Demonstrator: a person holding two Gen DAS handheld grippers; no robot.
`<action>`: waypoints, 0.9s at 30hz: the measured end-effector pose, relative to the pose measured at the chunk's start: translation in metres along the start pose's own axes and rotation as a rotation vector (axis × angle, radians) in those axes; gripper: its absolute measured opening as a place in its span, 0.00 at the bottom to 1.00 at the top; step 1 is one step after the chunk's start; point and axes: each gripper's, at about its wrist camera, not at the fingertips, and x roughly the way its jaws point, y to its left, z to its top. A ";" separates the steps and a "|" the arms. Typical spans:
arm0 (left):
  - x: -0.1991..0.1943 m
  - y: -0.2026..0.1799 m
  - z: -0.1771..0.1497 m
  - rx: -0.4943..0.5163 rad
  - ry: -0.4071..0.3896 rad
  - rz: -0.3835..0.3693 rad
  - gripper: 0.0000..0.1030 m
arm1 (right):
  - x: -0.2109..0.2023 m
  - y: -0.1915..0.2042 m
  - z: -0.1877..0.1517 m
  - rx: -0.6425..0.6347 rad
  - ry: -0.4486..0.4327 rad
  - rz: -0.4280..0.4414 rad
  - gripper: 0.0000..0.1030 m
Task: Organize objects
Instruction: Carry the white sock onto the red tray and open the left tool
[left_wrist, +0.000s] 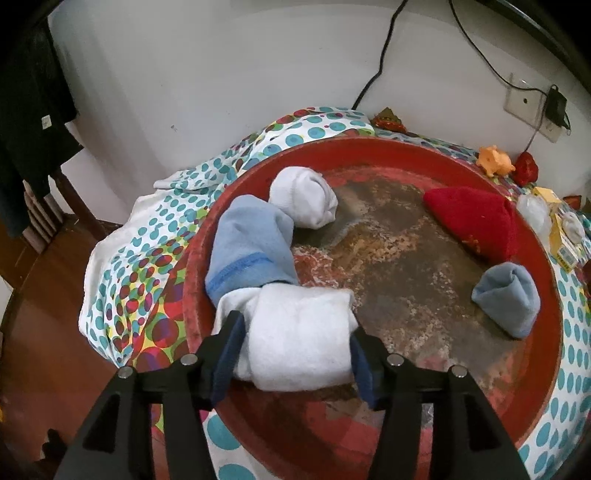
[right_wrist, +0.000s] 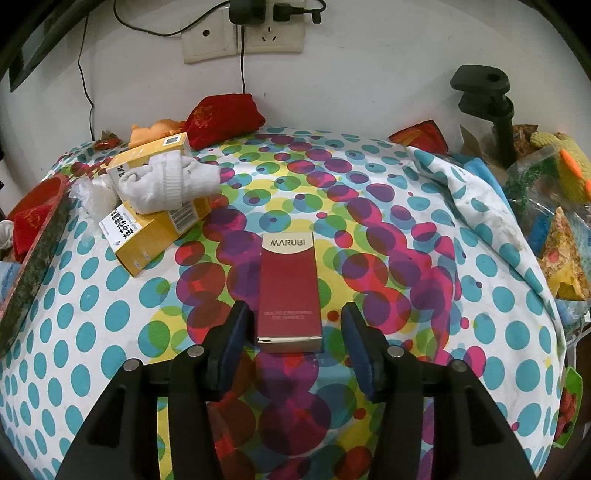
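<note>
In the left wrist view a round red tray (left_wrist: 369, 146) holds a rolled white sock (left_wrist: 299, 332), a blue sock roll (left_wrist: 251, 251), a white sock ball (left_wrist: 303, 195), a red pouch (left_wrist: 476, 218) and a light blue sock (left_wrist: 509, 295). My left gripper (left_wrist: 295, 328) stands open around the rolled white sock, which rests on the tray floor. In the right wrist view a dark red MARUBI box (right_wrist: 289, 288) lies flat on the dotted cloth. My right gripper (right_wrist: 294, 308) is open astride its near end, with a gap on each side.
At the left of the right wrist view lie two yellow boxes (right_wrist: 159, 236) under a white sock (right_wrist: 173, 181), beside the tray's rim (right_wrist: 33, 266). A red pouch (right_wrist: 221, 118) and orange toy (right_wrist: 155, 129) sit by the wall. A black clamp (right_wrist: 491, 103) and bags (right_wrist: 546, 206) crowd the right.
</note>
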 end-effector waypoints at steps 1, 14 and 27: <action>-0.002 -0.001 -0.001 0.006 -0.001 0.003 0.56 | 0.000 -0.001 0.000 0.001 0.000 0.000 0.48; -0.037 0.005 -0.017 -0.010 -0.054 -0.026 0.59 | -0.004 -0.002 -0.003 -0.035 -0.009 -0.001 0.32; -0.054 0.029 -0.027 -0.113 -0.032 -0.066 0.59 | -0.047 0.027 -0.020 -0.083 -0.055 -0.015 0.26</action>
